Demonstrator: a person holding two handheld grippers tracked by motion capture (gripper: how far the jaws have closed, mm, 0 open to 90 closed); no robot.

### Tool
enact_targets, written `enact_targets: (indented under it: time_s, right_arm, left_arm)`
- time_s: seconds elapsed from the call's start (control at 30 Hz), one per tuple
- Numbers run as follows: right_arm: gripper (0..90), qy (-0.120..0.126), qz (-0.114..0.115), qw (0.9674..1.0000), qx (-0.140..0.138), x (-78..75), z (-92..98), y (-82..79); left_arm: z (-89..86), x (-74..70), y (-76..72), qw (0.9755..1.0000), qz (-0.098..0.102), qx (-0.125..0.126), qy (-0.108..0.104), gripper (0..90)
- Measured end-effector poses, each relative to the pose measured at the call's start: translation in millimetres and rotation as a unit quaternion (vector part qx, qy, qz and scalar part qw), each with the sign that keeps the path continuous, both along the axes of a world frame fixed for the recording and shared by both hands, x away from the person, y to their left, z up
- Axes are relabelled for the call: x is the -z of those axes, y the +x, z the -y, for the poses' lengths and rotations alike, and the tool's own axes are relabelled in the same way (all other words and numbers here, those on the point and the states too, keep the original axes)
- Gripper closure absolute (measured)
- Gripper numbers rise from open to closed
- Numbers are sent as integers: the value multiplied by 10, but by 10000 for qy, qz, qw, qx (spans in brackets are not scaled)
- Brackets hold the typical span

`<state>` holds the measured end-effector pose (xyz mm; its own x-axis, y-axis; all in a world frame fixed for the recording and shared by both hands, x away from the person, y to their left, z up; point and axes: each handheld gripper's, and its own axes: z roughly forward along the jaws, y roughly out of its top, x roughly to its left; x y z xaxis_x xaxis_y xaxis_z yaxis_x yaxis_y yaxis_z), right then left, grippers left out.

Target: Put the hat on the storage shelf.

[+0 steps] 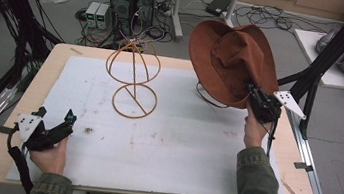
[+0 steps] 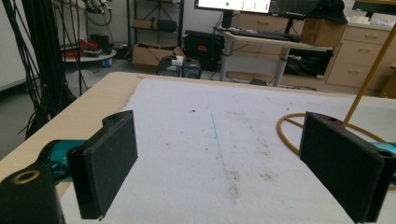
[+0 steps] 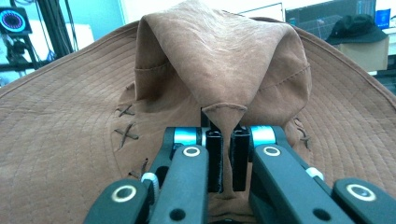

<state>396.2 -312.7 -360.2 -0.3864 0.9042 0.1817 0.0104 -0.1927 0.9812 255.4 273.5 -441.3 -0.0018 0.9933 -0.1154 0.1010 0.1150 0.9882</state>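
Raised right hand-held gripper (image 1: 255,95) pinches brown hat (image 1: 225,58); left (image 1: 55,124) rests open.

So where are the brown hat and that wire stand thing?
brown hat (image 1: 225,58): high view, on the crown's underside.
wire stand (image 1: 134,100): high view, on its round base ring.

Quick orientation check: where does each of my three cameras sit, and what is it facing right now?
High view: above the person's side, looking down on the table; both forearms, left gripper, right gripper.
Left gripper view: along its open jaws across the white mat, toward the lab.
Right gripper view: along jaws shut on the brown hat.
Shared: wire stand, hat.
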Motion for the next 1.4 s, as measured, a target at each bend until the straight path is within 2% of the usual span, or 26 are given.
enact_targets:
  time_s: [0.17, 0.33, 0.57, 0.73, 0.9, 1.0, 1.03, 1.07, 1.1, 1.17, 1.4]
  right_arm:
    - [893, -6, 157, 9999, 22, -74, -2, -72]
    - [893, 3, 206, 9998, -29, -158, -33, -105]
    - [892, -123, 431, 9988, -201, -417, -256, -169]
    - [892, -81, 591, 9975, -374, -593, -442, -186]
    - [892, -130, 673, 9958, -606, -746, -700, -192]
    - [892, -129, 690, 9944, -790, -835, -930, -180]
    - [892, -117, 705, 9929, -949, -883, -1089, -172]
    - [892, -117, 705, 9929, -949, -883, -1089, -172]
    - [892, -117, 694, 9913, -1110, -916, -1264, -168]
    - [892, -144, 700, 9906, -1163, -924, -1331, -165]
    - [891, -245, 597, 9841, -1654, -889, -1934, -145]
  left_arm:
    - [-1, 3, 5, 10000, -6, 25, -14, 118]
    - [8, 2, 8, 10000, 0, 47, -26, 118]
    - [1, -1, 2, 9999, 14, 40, -96, 118]
    - [-21, -3, -5, 9998, 35, 28, -169, 118]
    - [-24, -4, -4, 9998, 59, 24, -207, 118]
    - [-20, -2, -3, 9999, 44, 37, -155, 118]
    - [-18, 1, 2, 9998, 44, 48, -171, 118]
    - [-19, 1, 3, 9998, 40, 60, -179, 118]
    - [-23, -1, -1, 9998, 34, 67, -183, 118]
    - [-24, -4, -3, 9997, 61, 59, -207, 118]
    - [-60, -4, -12, 9995, 75, 35, -304, 118]
